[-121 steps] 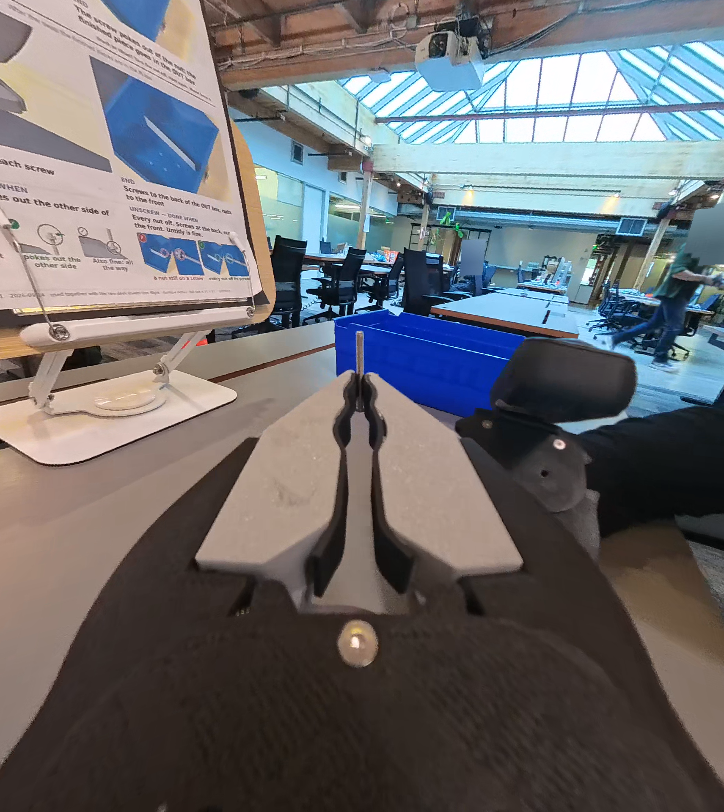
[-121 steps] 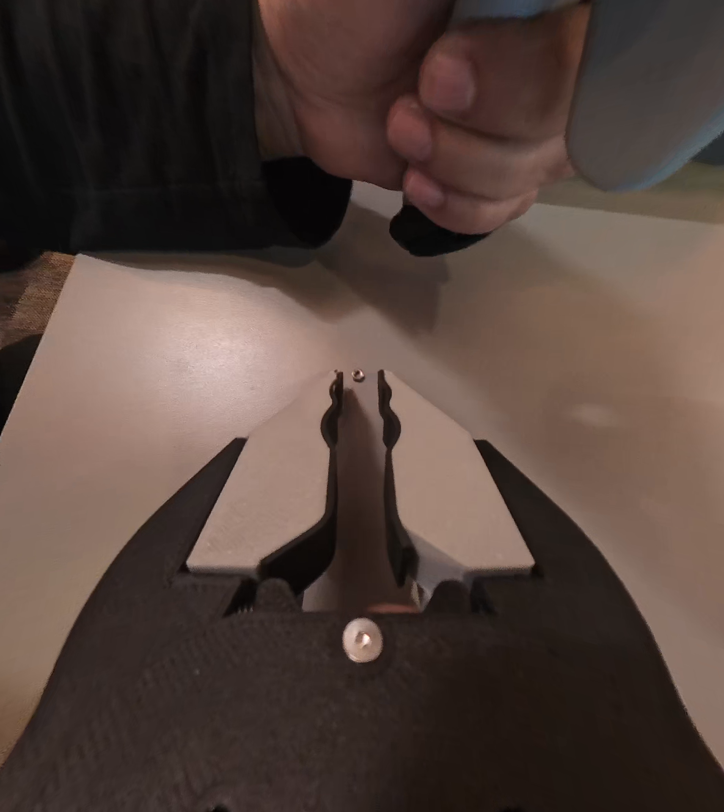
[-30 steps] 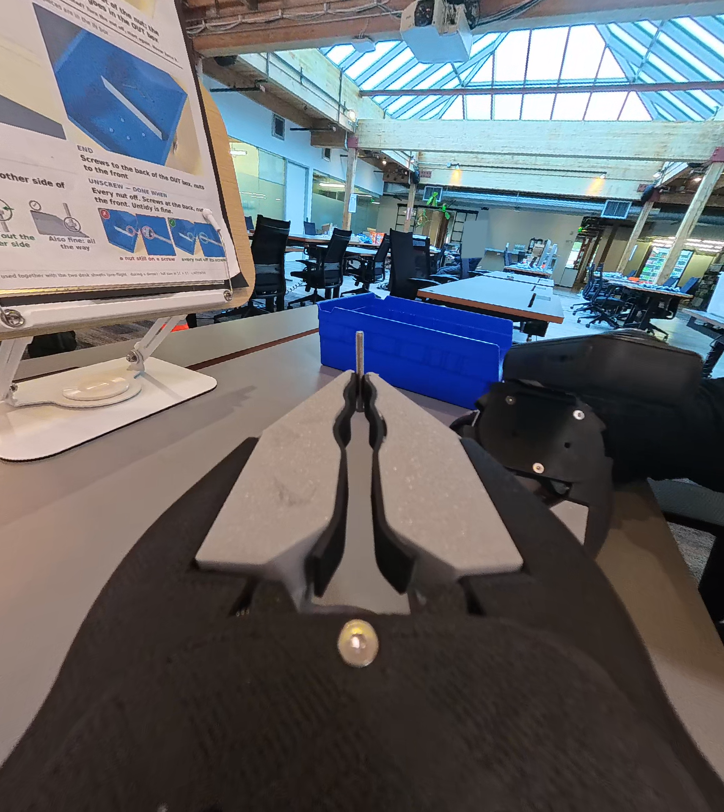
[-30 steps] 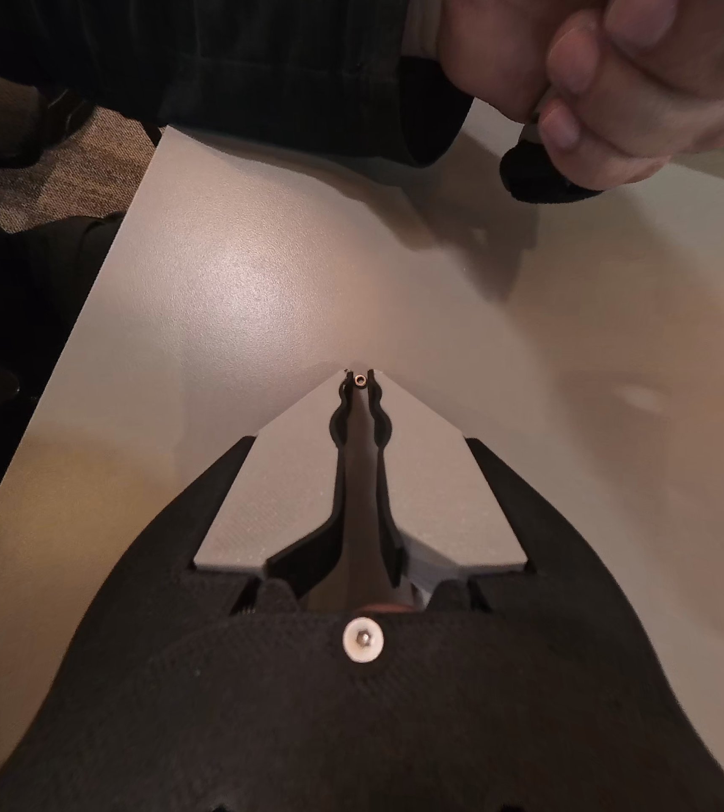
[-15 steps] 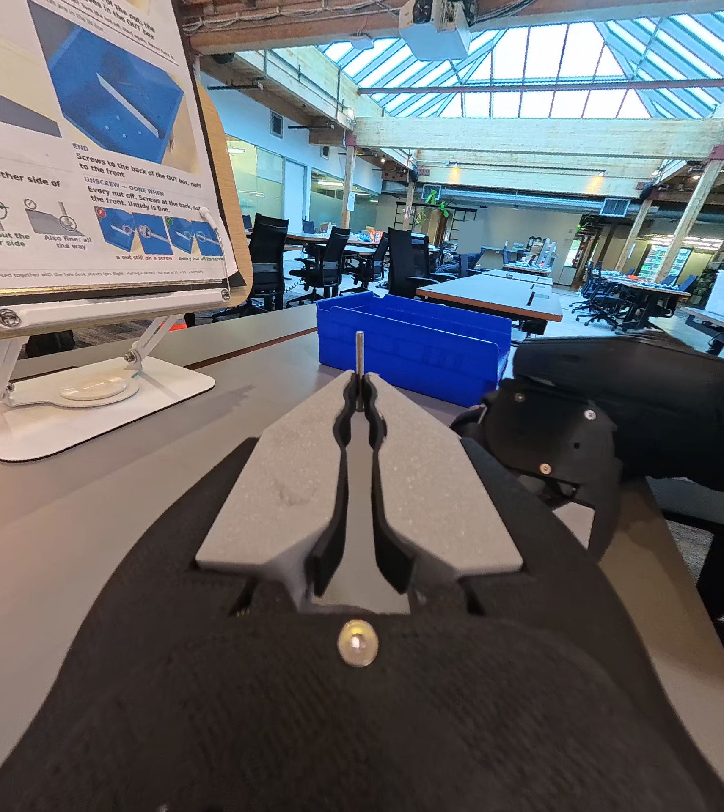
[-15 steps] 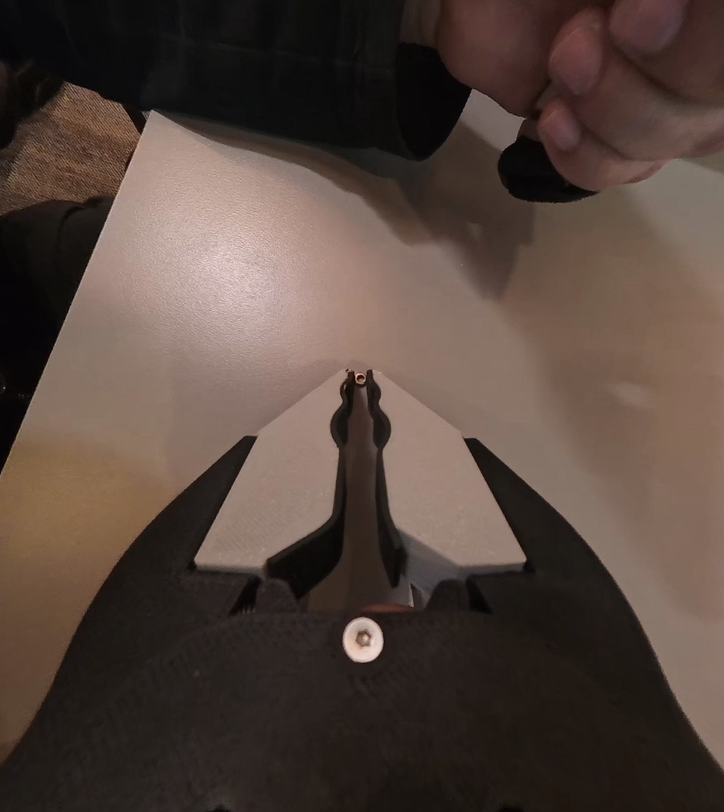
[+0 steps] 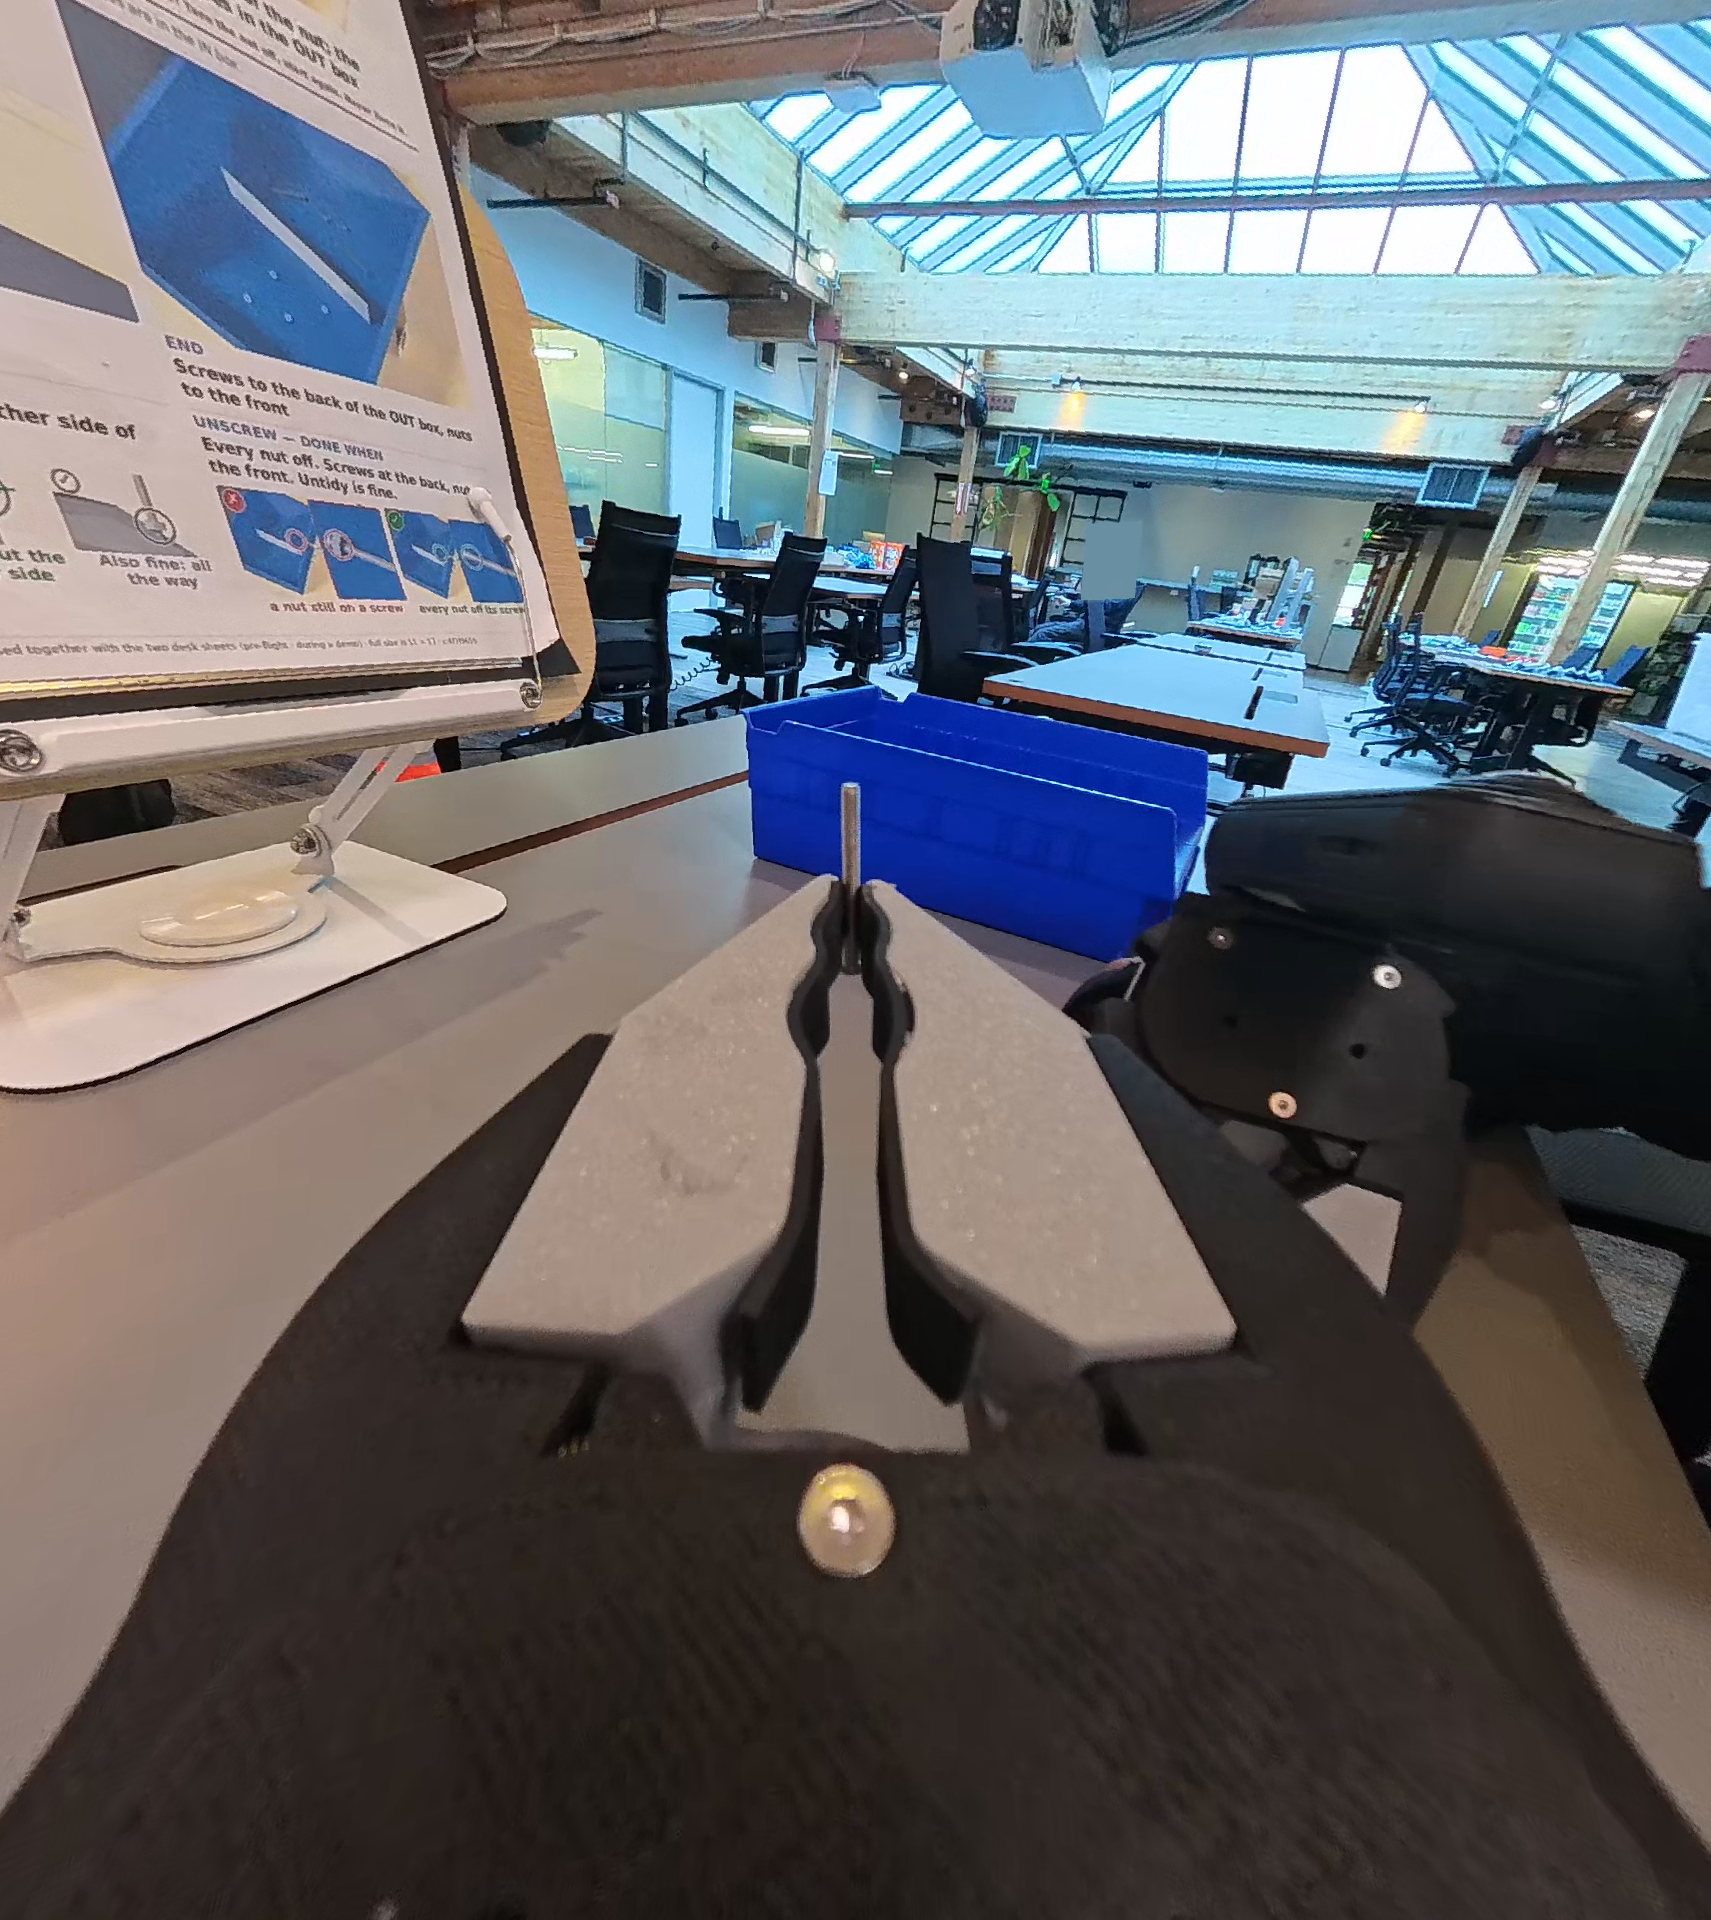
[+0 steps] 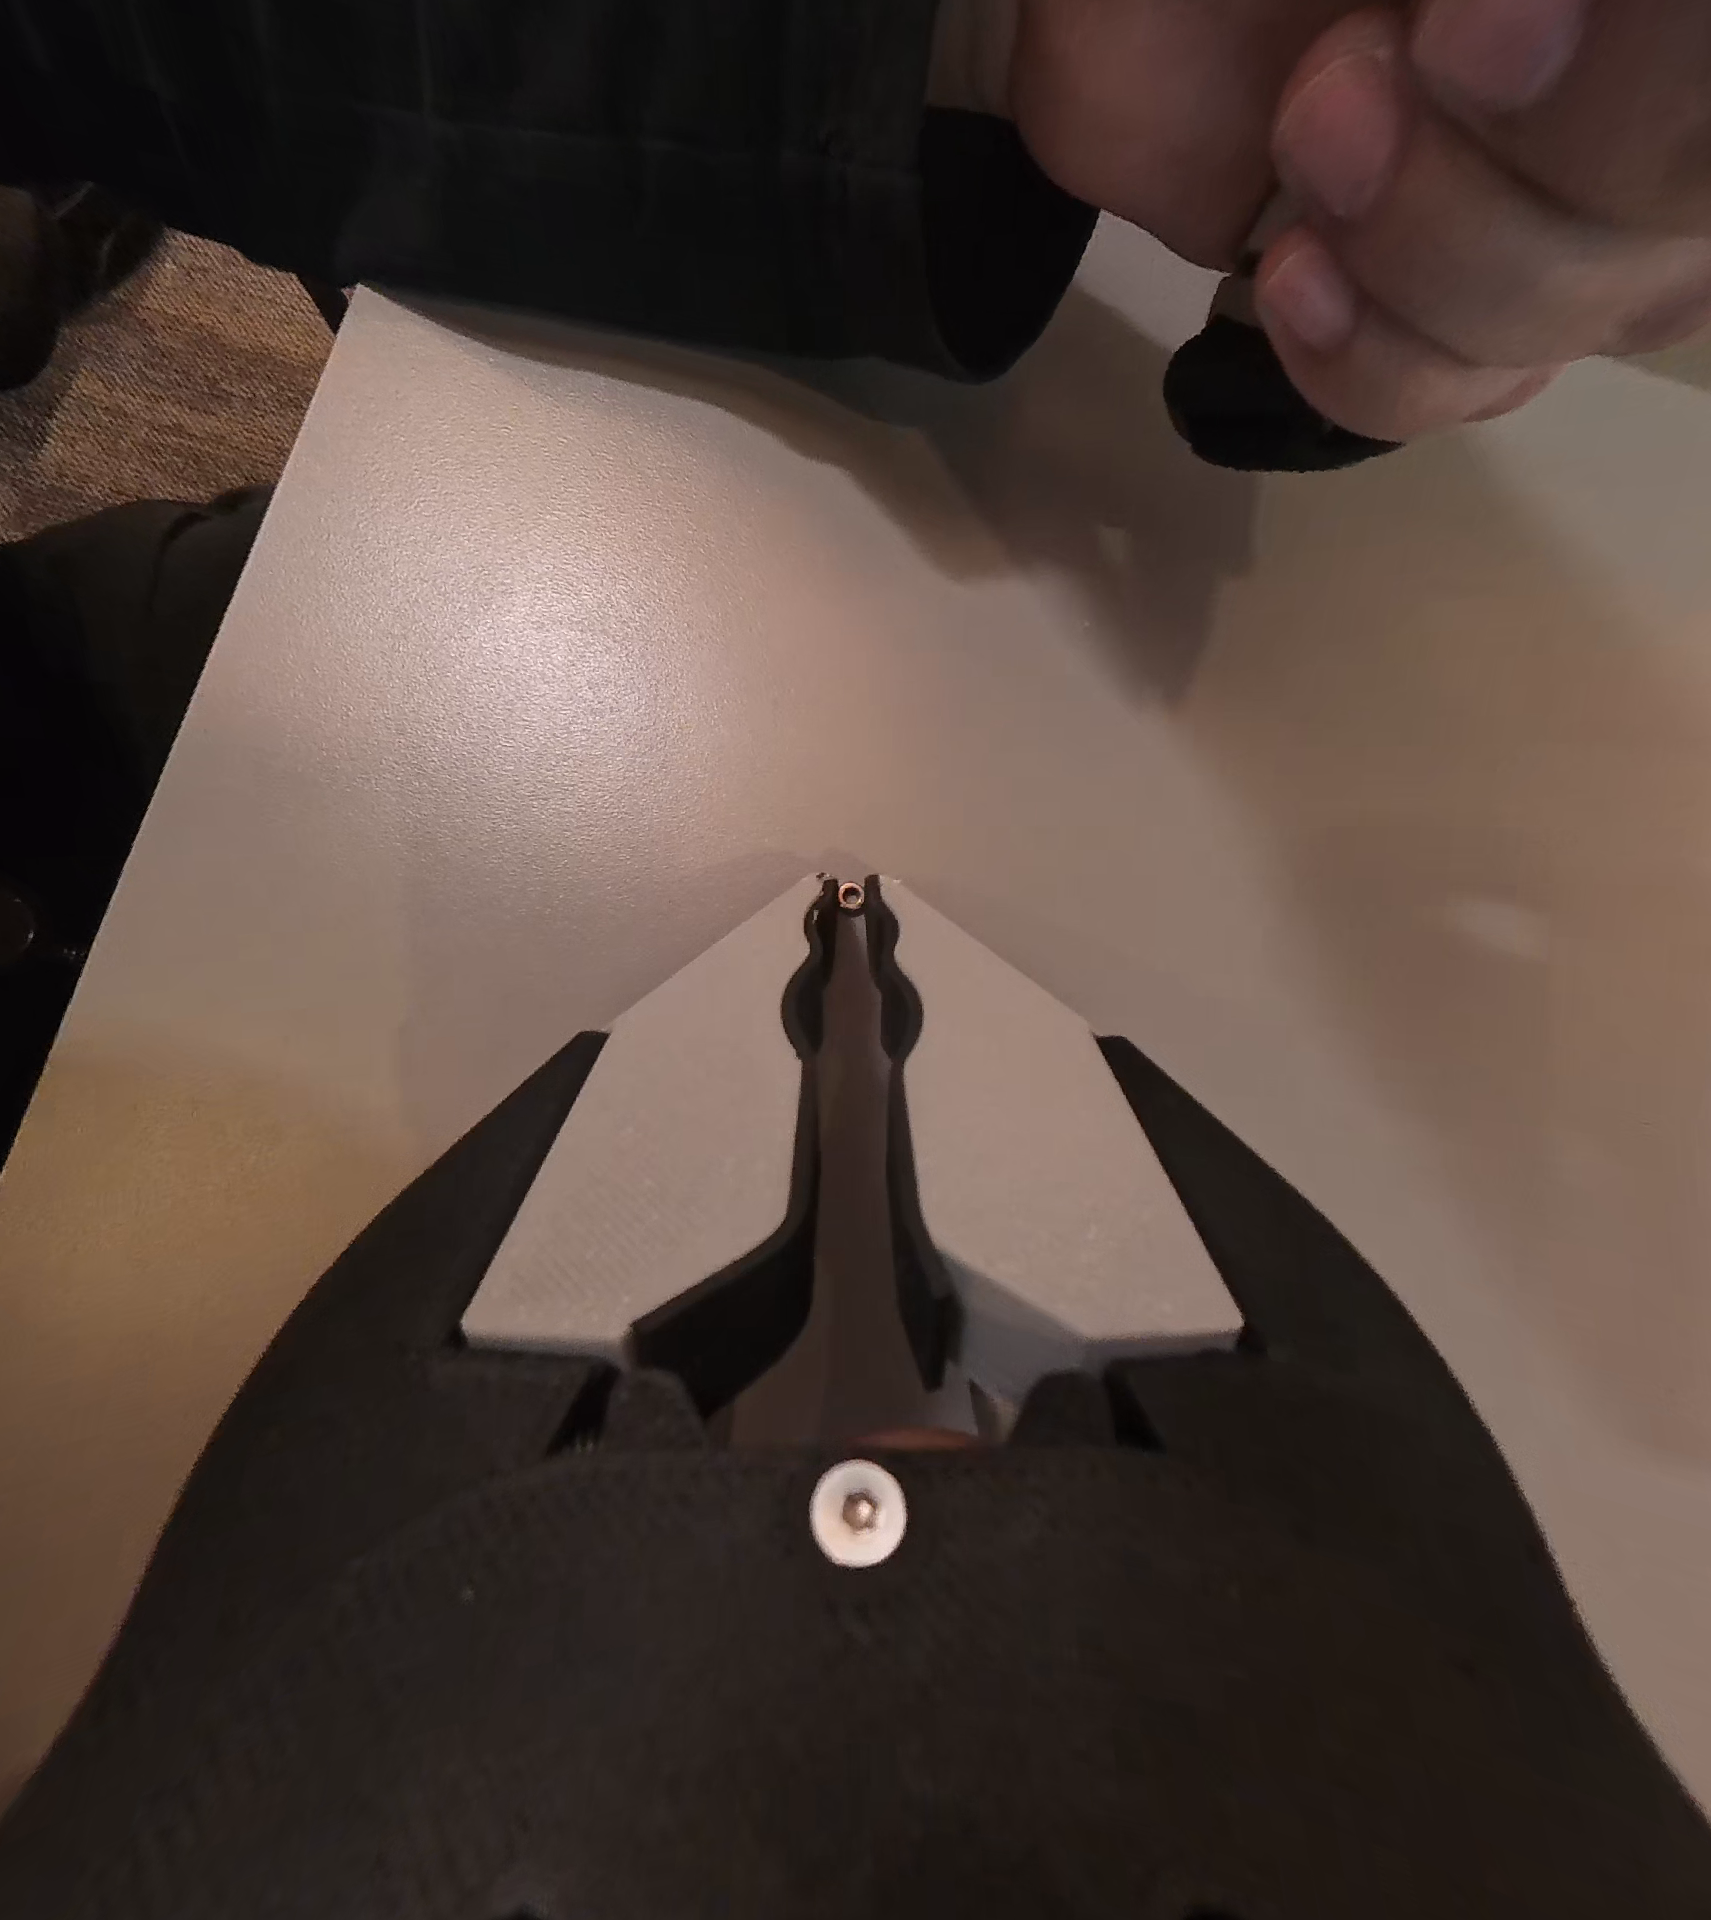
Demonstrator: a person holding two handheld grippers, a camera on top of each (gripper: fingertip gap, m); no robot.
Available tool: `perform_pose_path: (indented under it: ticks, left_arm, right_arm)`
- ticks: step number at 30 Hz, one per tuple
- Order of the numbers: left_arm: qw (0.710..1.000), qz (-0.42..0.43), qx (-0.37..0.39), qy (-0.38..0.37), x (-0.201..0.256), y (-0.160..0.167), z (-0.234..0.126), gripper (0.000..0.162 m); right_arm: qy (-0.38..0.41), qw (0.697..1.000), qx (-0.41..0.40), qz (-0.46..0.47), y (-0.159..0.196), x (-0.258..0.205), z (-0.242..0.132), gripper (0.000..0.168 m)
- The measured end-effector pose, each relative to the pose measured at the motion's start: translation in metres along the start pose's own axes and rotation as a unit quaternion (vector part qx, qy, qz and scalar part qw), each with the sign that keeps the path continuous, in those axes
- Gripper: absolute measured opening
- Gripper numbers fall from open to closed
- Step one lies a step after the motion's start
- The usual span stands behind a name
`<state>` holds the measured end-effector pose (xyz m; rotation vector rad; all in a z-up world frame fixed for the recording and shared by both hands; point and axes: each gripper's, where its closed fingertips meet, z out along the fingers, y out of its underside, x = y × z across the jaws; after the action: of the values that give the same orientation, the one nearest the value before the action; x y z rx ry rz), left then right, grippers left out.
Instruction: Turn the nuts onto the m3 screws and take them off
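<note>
The right hand-held gripper [image 8: 849,891] has just closed on the nut [image 8: 849,894] and lifted it off the table [image 8: 539,665]. In front of the blue bin [image 7: 976,821], the left hand-held gripper [image 7: 849,914] stays clamped on the upright screw [image 7: 849,831]; threading probably comes next.

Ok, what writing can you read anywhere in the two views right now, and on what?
Instruction sheet on the white stand: printed headings and captions beside blue pictures; legible, but wording not copied here.
Blue bin: faint marks on its front wall, too blurred to read.
Right wrist view: no writing.
</note>
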<state>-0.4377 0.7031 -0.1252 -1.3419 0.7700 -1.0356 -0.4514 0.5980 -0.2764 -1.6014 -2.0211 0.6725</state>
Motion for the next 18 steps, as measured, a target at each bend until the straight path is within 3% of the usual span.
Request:
perform_pose_path:
  ticks: [1, 18]
  left_arm:
    - [1.0, 0.0, 0.0, 0.0, 0.0, 0.0, 0.0, 0.0]
    - [1.0, 0.0, -0.002, 0.003, 0.001, 0.001, 0.0, 0.0]
  right_arm:
    - [0.0, 1.0, 0.0, 0.0, 0.0, 0.0, 0.0, 0.002]
    - [0.014, 1.0, 0.014, 0.01, 0.0, 0.006, -0.011, 0.002]
